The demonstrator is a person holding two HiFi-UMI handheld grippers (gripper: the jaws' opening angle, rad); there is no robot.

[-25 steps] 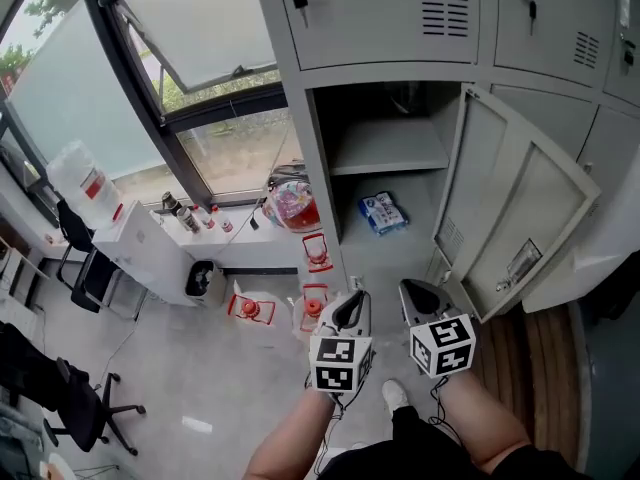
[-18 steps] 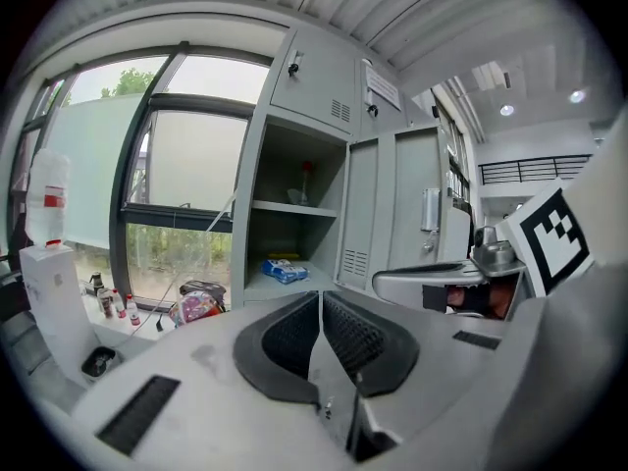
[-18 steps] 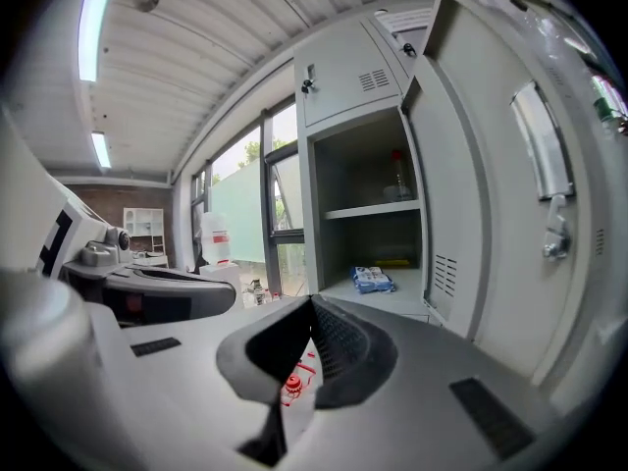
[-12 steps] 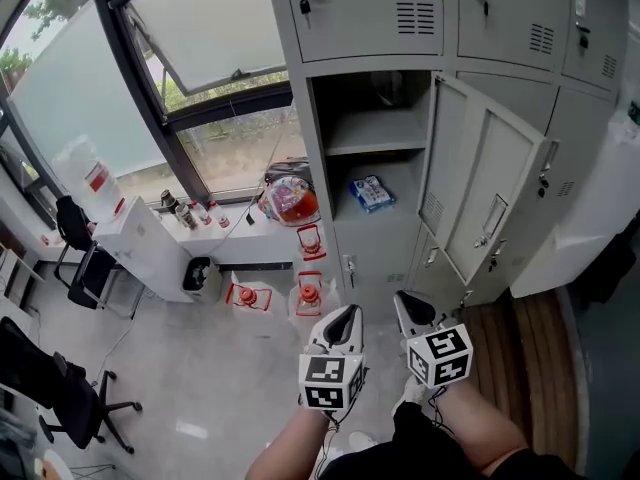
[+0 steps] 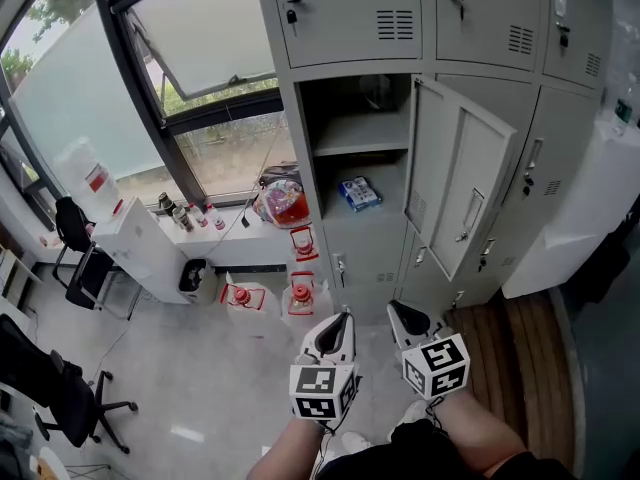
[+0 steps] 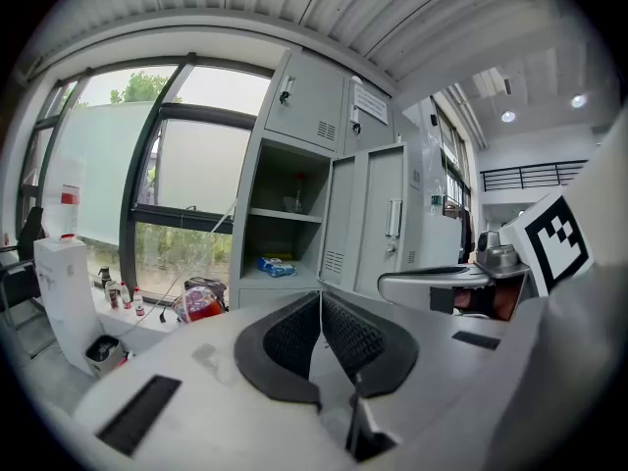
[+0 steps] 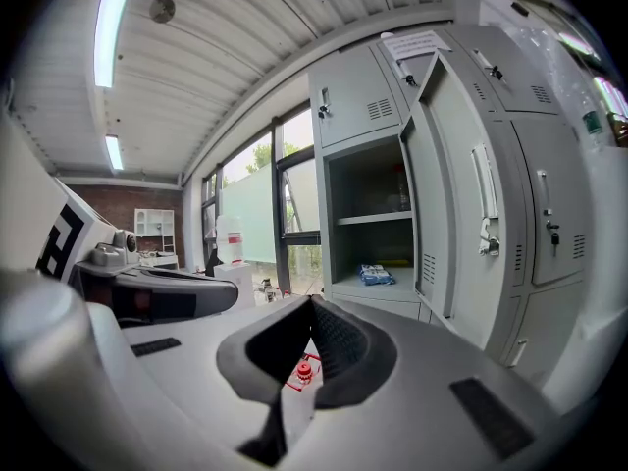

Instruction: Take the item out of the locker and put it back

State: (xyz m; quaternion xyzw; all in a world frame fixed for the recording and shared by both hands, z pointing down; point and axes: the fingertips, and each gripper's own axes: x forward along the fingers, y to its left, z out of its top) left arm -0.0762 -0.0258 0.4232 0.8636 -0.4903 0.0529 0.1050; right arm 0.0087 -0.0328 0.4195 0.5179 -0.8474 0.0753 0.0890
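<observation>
A blue and white packet (image 5: pixel 358 192) lies on the lower floor of the open grey locker compartment (image 5: pixel 352 136). It also shows in the left gripper view as the packet (image 6: pixel 275 265) and in the right gripper view as the packet (image 7: pixel 376 275). The locker door (image 5: pixel 462 183) stands swung out to the right. My left gripper (image 5: pixel 341 319) and right gripper (image 5: pixel 399 312) hang side by side over the floor, well short of the locker and pointing toward it. The left gripper (image 6: pixel 321 298) is shut with nothing in it. On the right gripper (image 7: pixel 311 303) the tips meet, also with nothing held.
Red lantern-like objects (image 5: pixel 301 294) stand on the floor by the locker's foot. A red and pink bag (image 5: pixel 283 203) sits on the window ledge. A white water dispenser (image 5: pixel 88 184) and office chairs (image 5: pixel 62 393) are at the left. A white cabinet (image 5: pixel 585 213) stands at the right.
Both grippers have drawn back from the locker together, still shut. The locker and packet now look farther off, and the door shows more edge-on.
</observation>
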